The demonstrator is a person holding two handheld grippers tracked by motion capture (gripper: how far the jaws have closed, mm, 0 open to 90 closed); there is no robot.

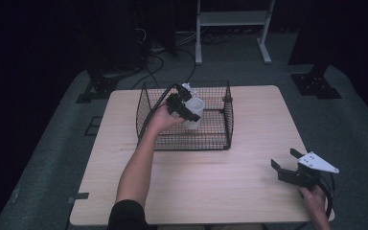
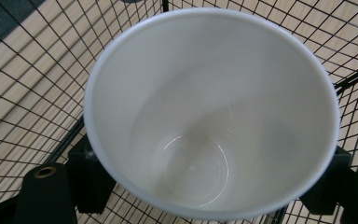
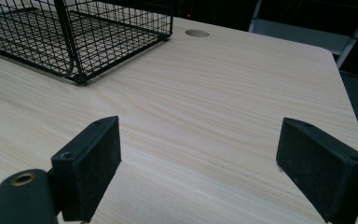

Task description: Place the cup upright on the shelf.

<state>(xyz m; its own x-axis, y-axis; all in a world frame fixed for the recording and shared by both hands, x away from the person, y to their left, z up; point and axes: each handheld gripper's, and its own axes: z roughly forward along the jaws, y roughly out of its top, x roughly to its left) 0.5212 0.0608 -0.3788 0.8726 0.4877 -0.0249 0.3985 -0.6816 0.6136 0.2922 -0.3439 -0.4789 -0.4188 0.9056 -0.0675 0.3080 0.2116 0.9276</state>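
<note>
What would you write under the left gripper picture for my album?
The left gripper grips an empty white cup above the black wire basket.

**Count of items on and around the table**

One table. One black wire basket, ahead and to the left of the right gripper. One white cup, between the jaws of the left gripper. Two grippers in all. One round hole in the tabletop, beyond the right gripper. One white shelf frame behind the table.
</note>
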